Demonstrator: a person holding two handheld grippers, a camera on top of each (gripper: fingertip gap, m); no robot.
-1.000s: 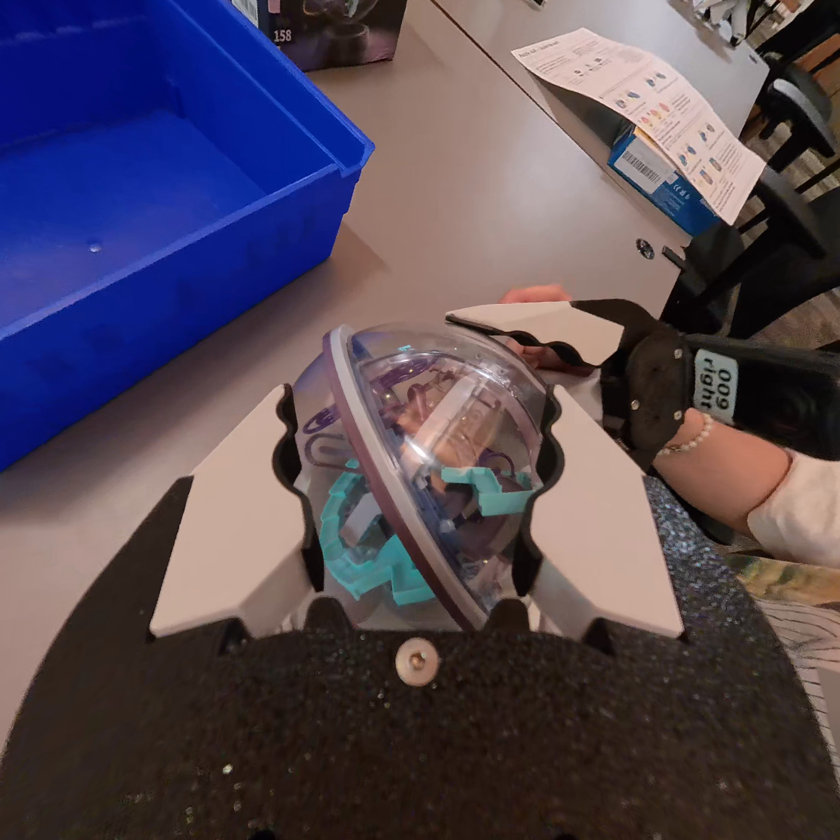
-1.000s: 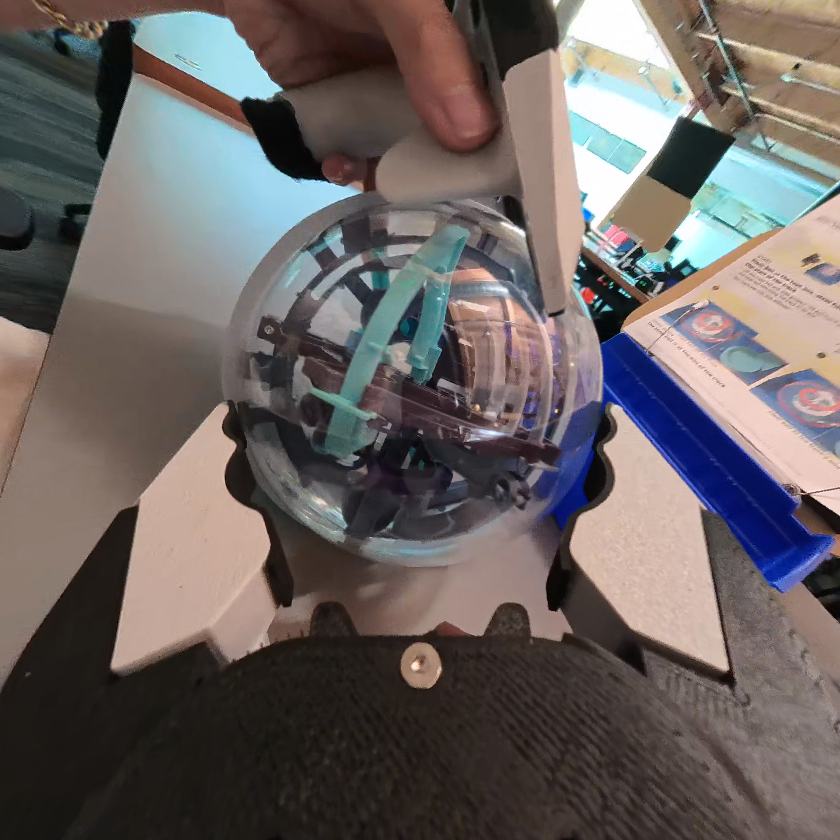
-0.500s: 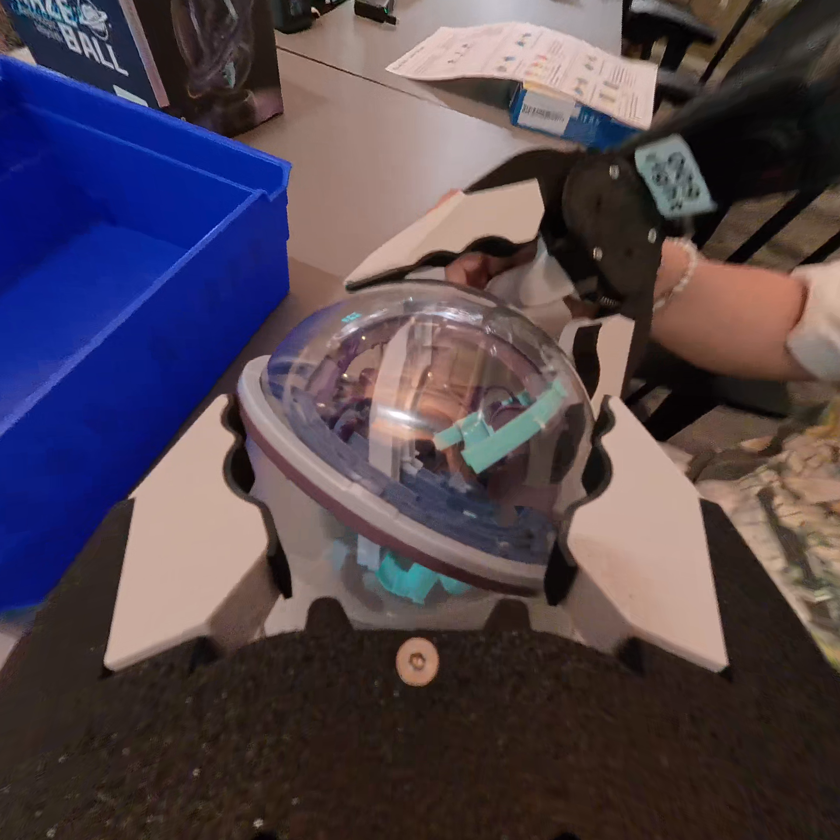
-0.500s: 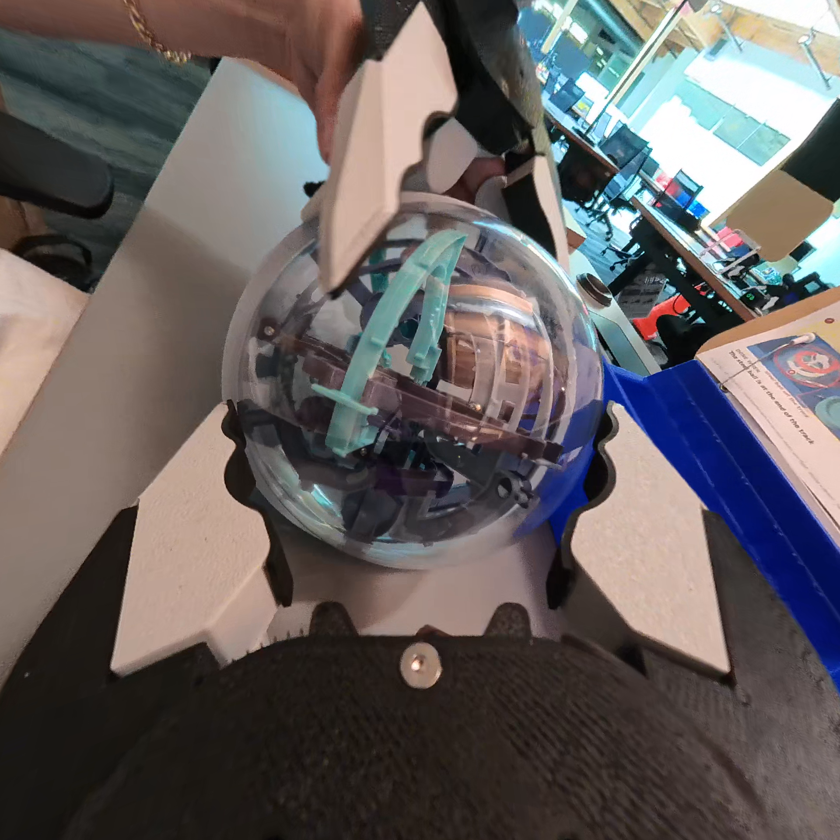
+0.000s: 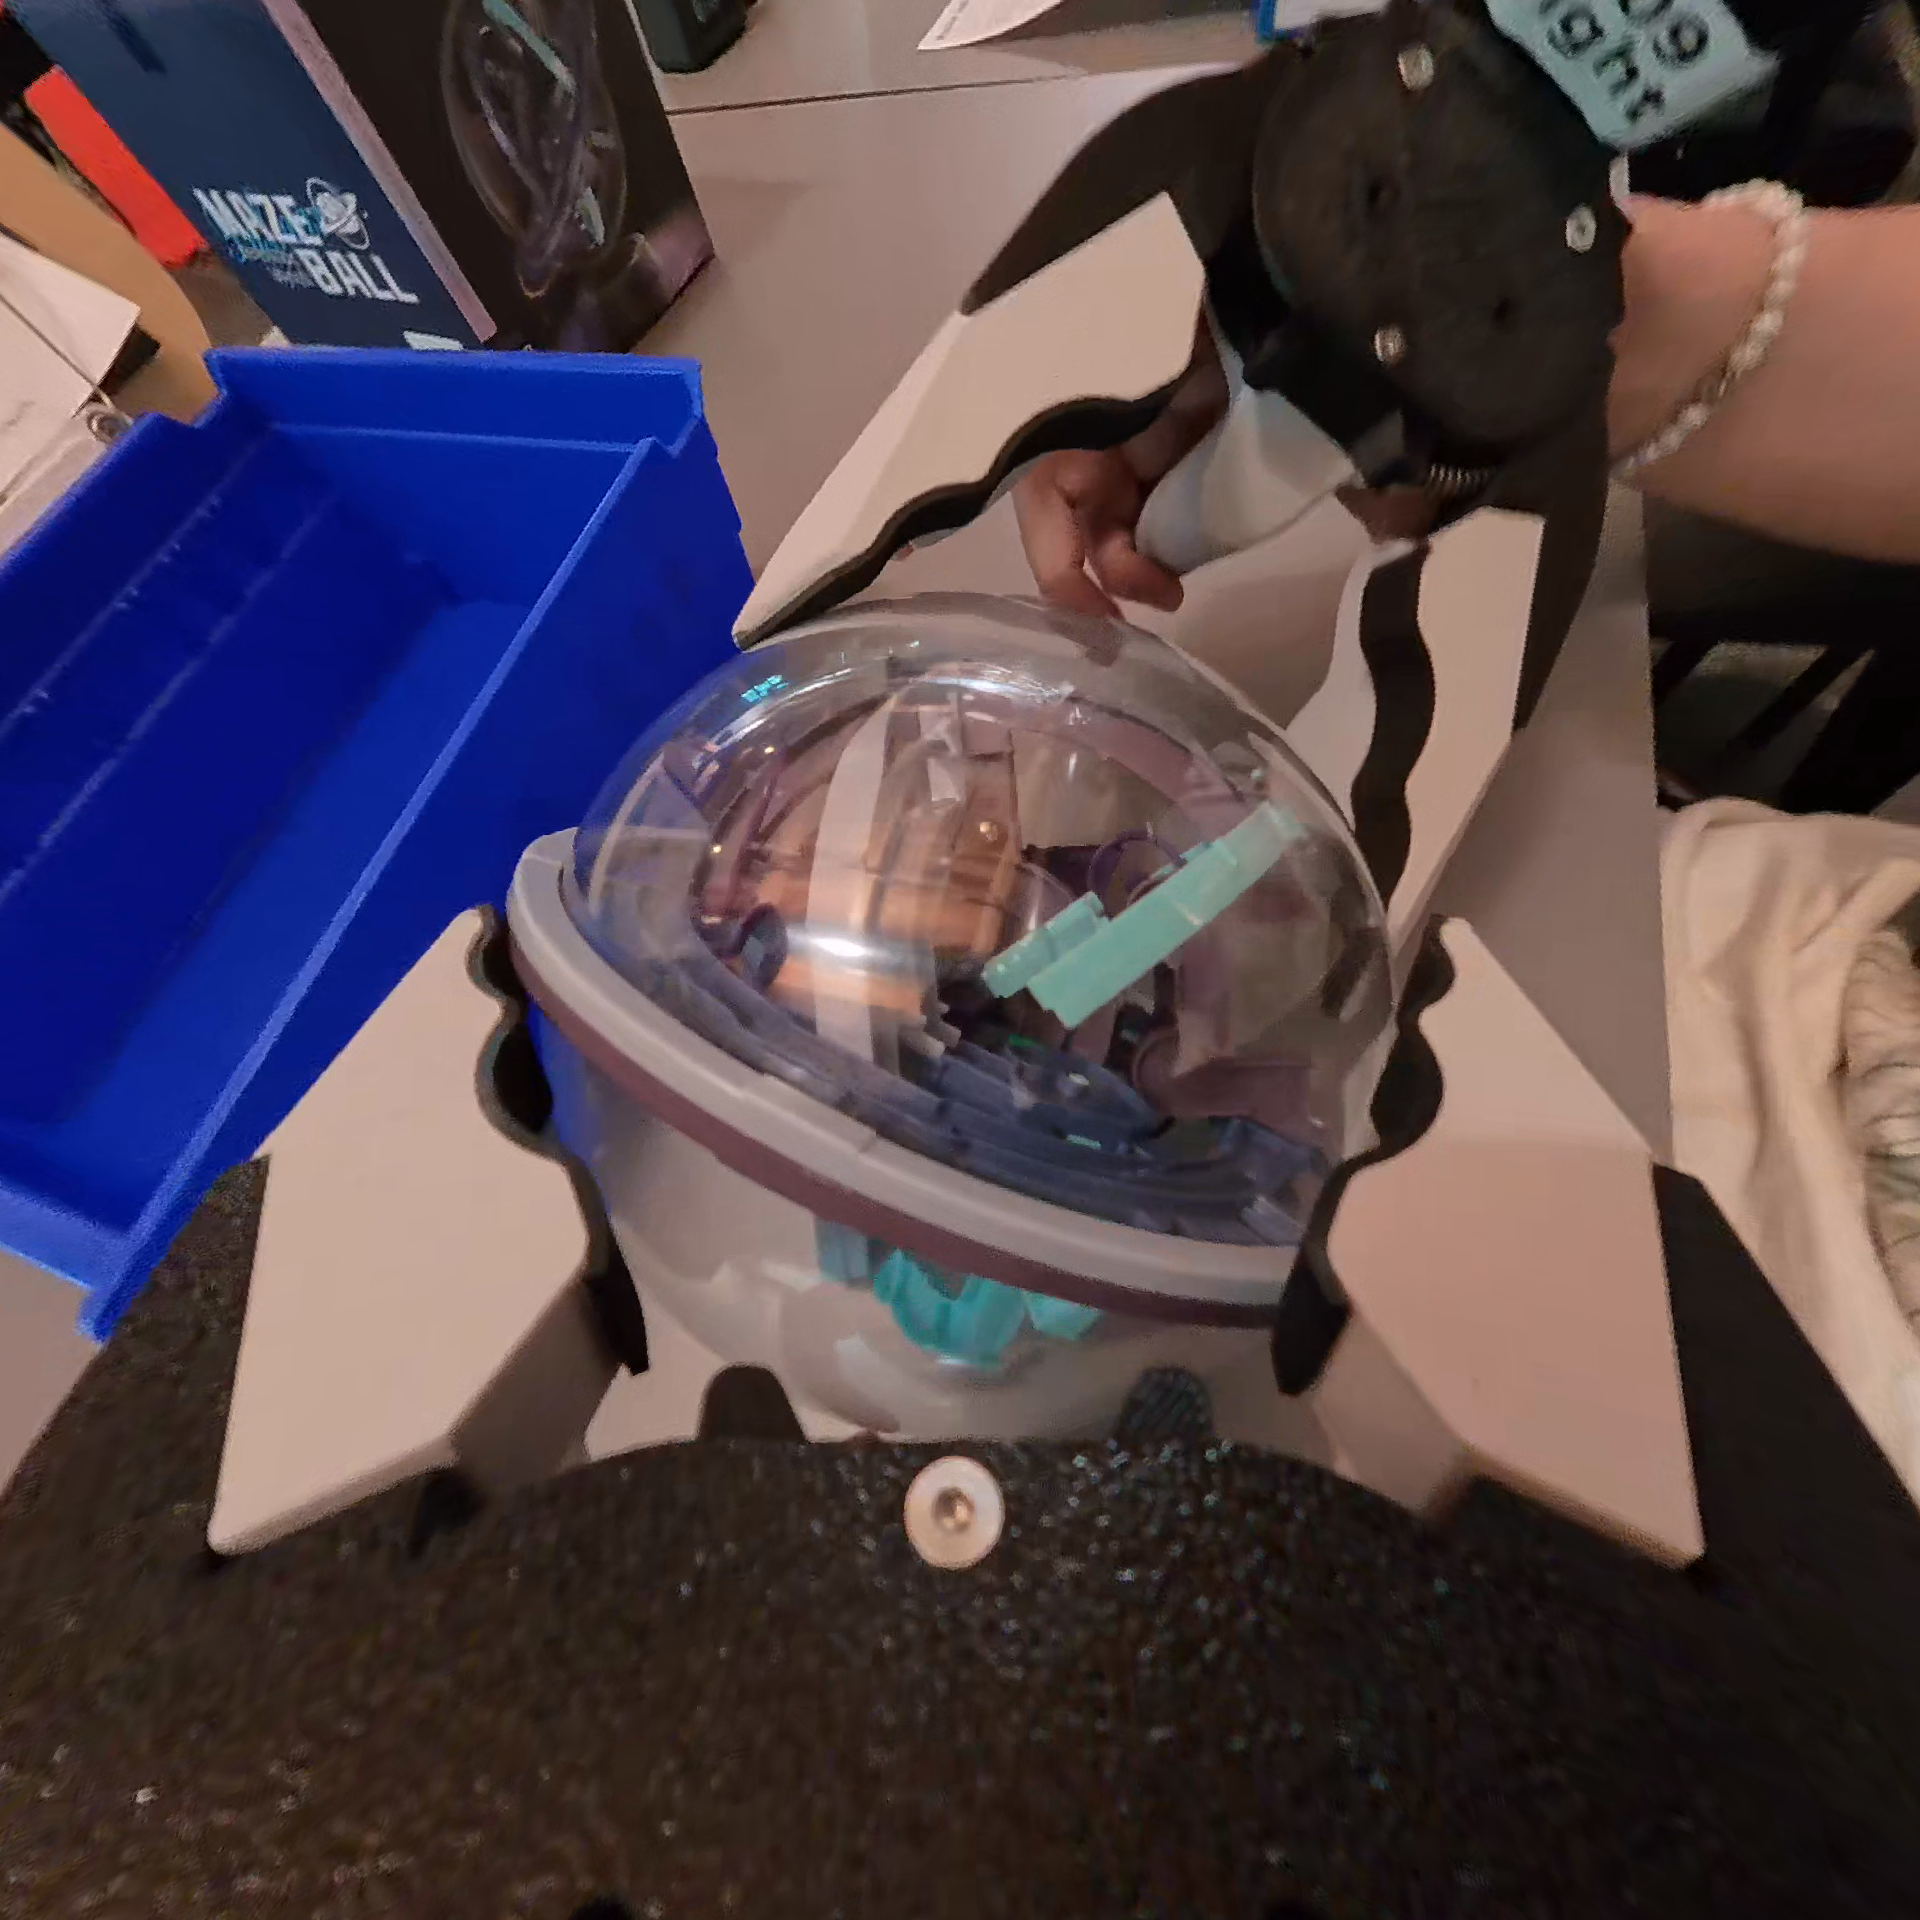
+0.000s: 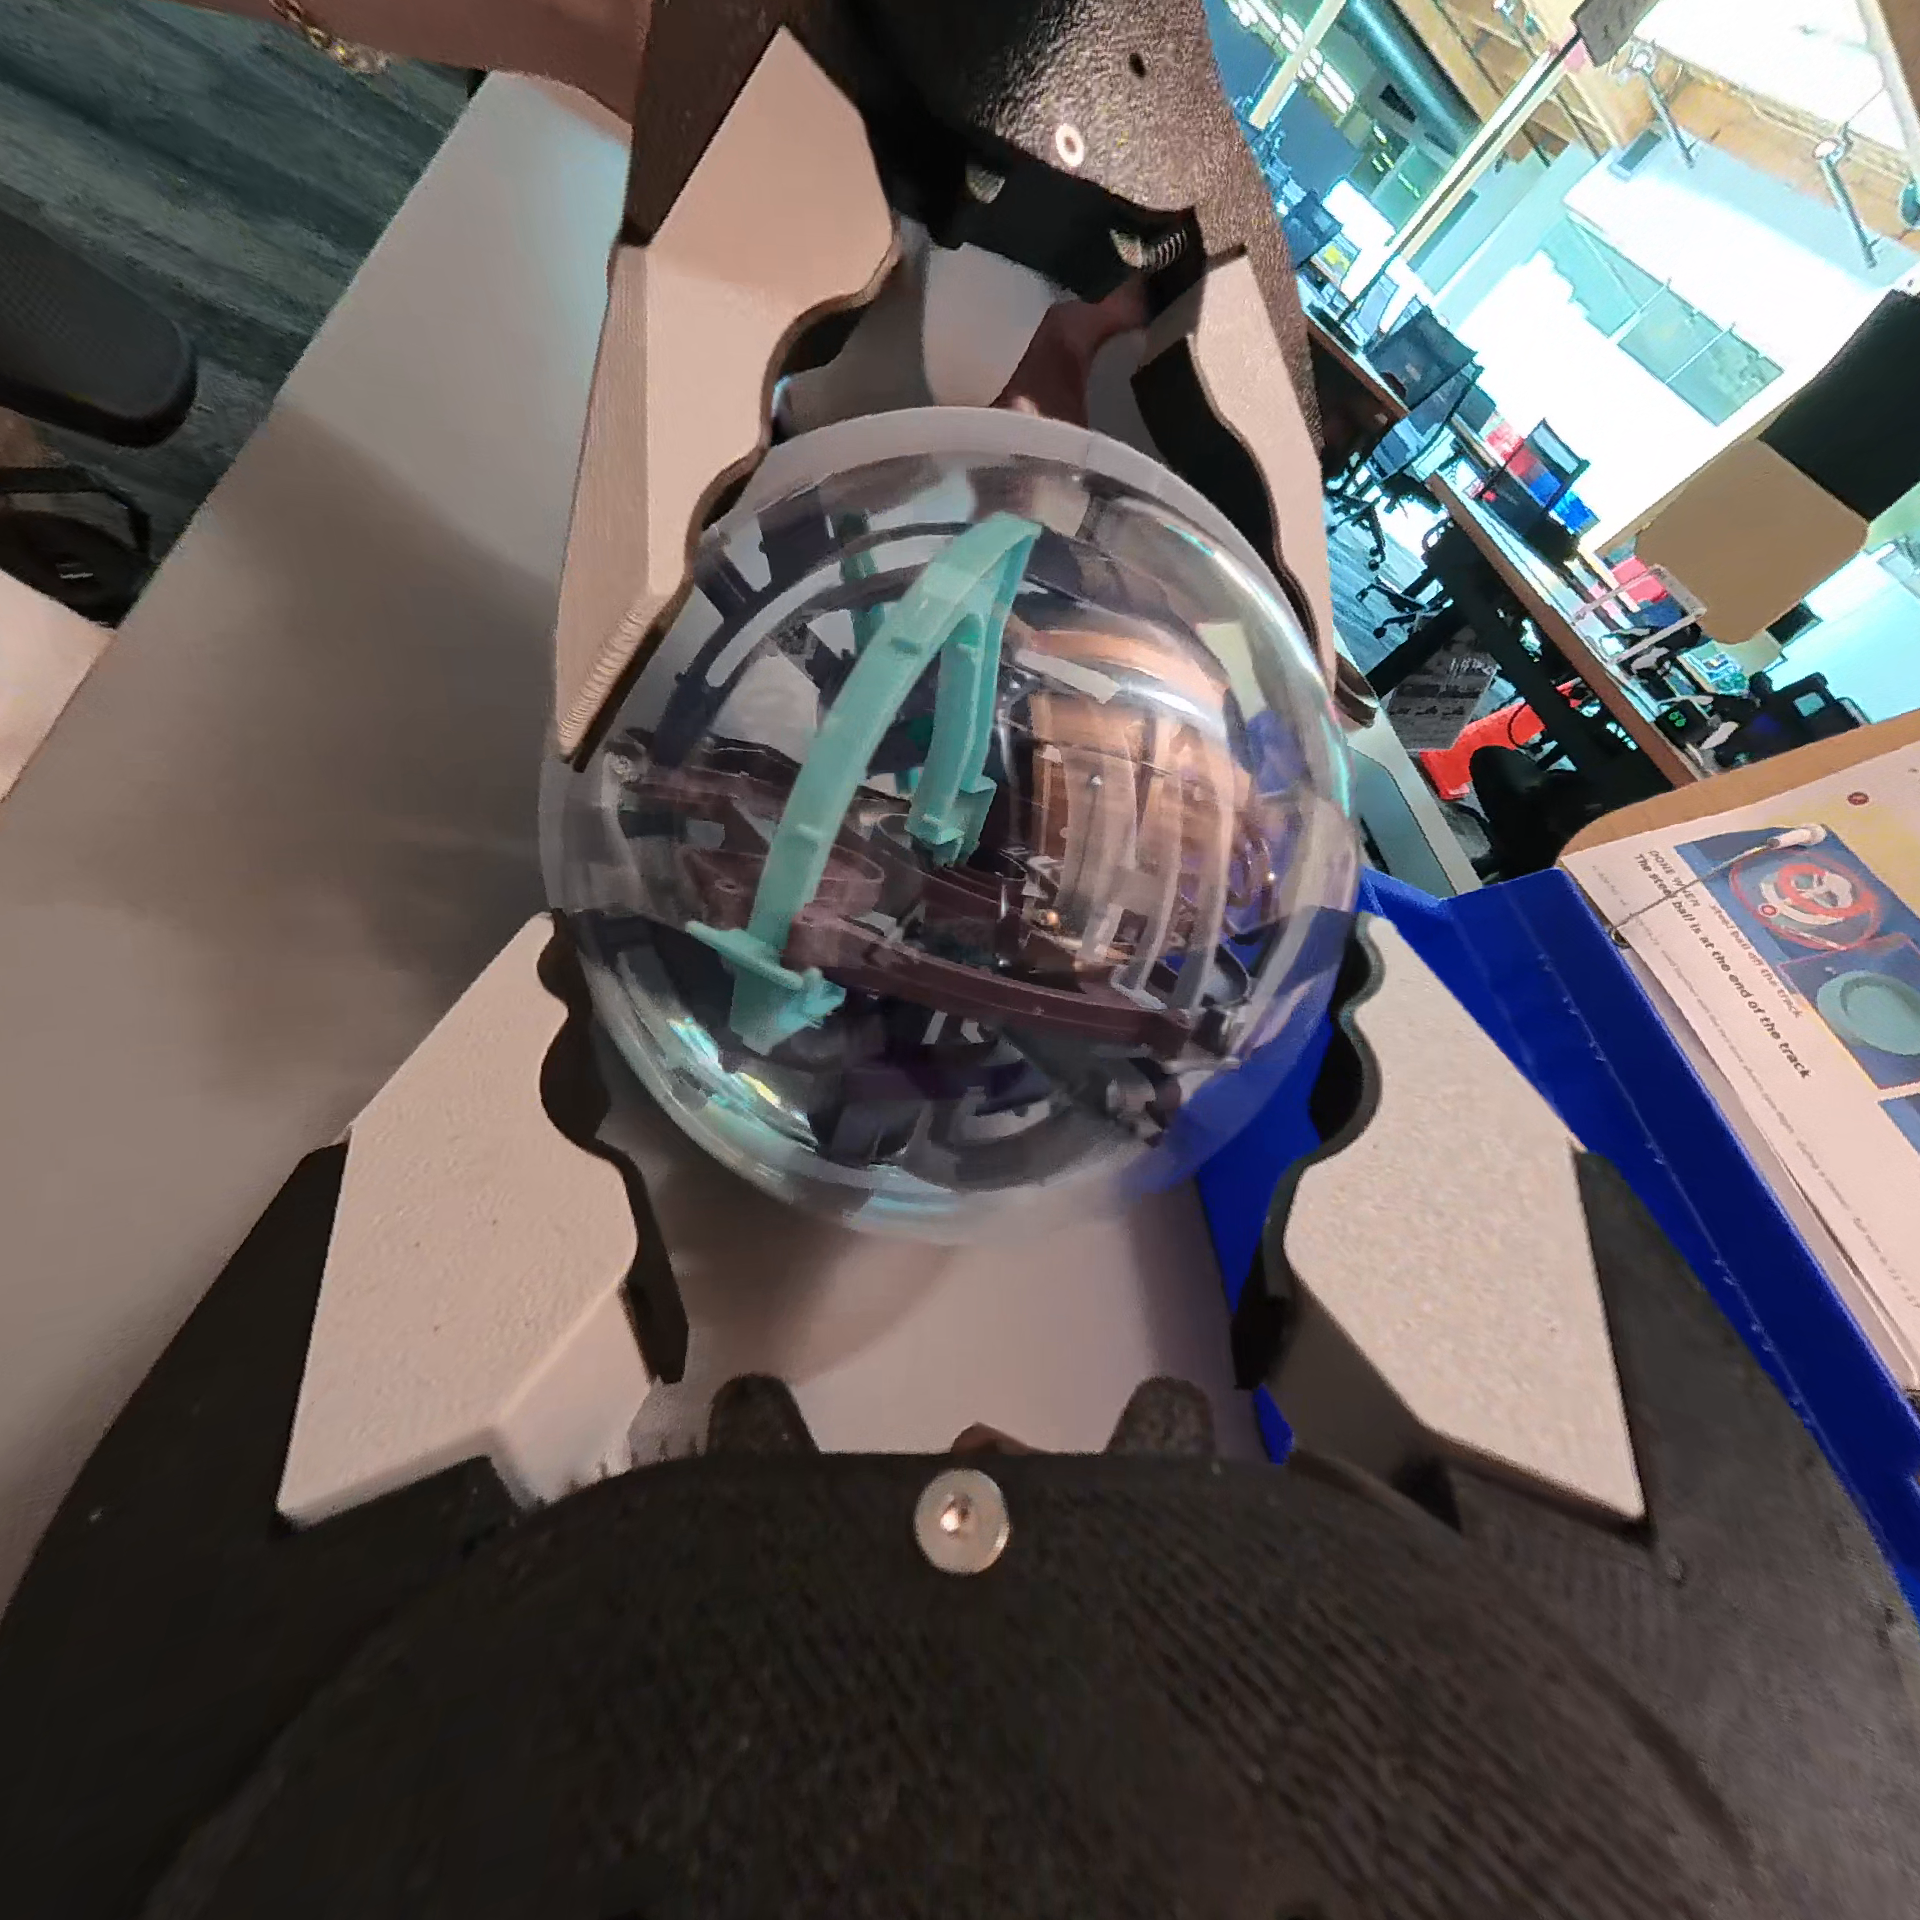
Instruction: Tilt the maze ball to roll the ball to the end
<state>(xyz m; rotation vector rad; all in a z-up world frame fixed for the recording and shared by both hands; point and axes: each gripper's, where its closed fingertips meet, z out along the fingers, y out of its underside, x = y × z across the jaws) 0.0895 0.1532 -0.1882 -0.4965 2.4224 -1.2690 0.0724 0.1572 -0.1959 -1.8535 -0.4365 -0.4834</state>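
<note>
I hold the maze ball [image 5: 966, 997] clamped between both of my hand-held grippers, lifted clear of the grey worktop [image 5: 862, 239]. My left hand-held gripper [image 5: 951, 1049] has its two white fingers spread wide around the sphere, their wavy black pads pressed against its sides just at the grey and maroon seam ring [image 5: 831, 1143], which slopes down to the right. My right hand-held gripper [image 6: 951, 1039] grips the same sphere from the opposite side, fingers equally wide and touching the clear shell. Inside I see a teal arched track [image 6: 883, 727], dark purple ramps and a tan core; I cannot pick out the small ball. The blue bin [image 5: 260, 748] sits on the worktop just left of the sphere, and a dark product box [image 5: 416, 156] stands behind it. An instruction sheet [image 6: 1787, 987] lies over the bin's edge in the right wrist view.
</note>
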